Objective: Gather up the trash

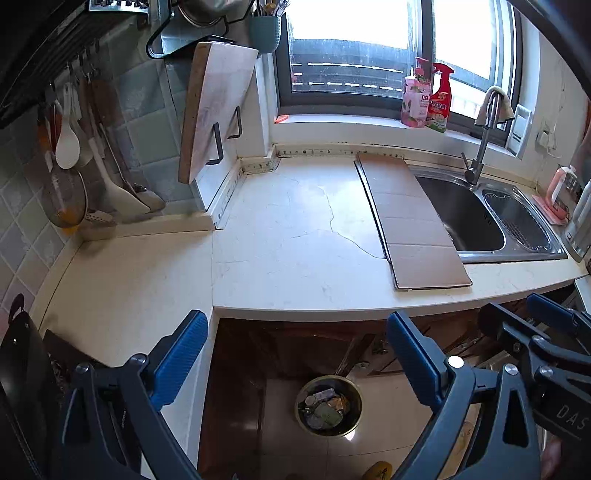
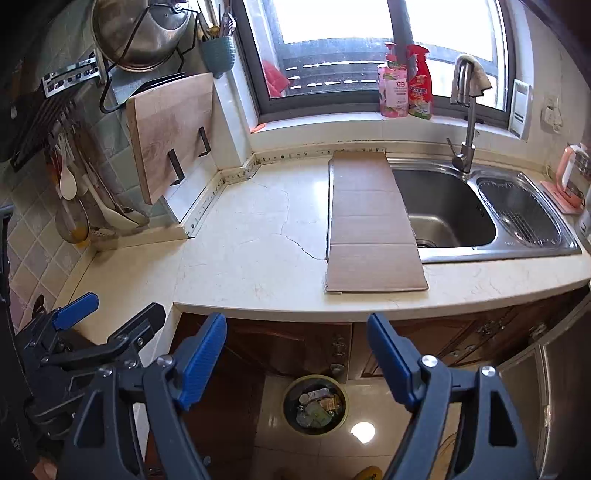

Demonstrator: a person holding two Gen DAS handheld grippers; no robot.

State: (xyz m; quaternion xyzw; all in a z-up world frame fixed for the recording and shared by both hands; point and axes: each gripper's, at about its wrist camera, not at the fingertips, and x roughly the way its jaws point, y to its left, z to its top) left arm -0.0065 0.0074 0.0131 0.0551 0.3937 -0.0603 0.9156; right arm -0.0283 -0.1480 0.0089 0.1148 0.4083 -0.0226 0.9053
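1. Trash sits in the round bin point(image 1: 328, 406) on the floor below the counter edge, seen between my blades in both views.
2. My left gripper point(image 1: 295, 358) stands apart, nothing between its blue pads; only its camera catches the black pan point(image 1: 22, 369) at far left.
3. Cardboard point(image 2: 373, 225) lies flat on the countertop point(image 2: 251, 240), overlapping the sink point(image 2: 447, 206).
4. My right gripper point(image 2: 297, 356) is likewise spread and empty; its view alone shows the pot lid point(image 2: 144, 33) overhead.
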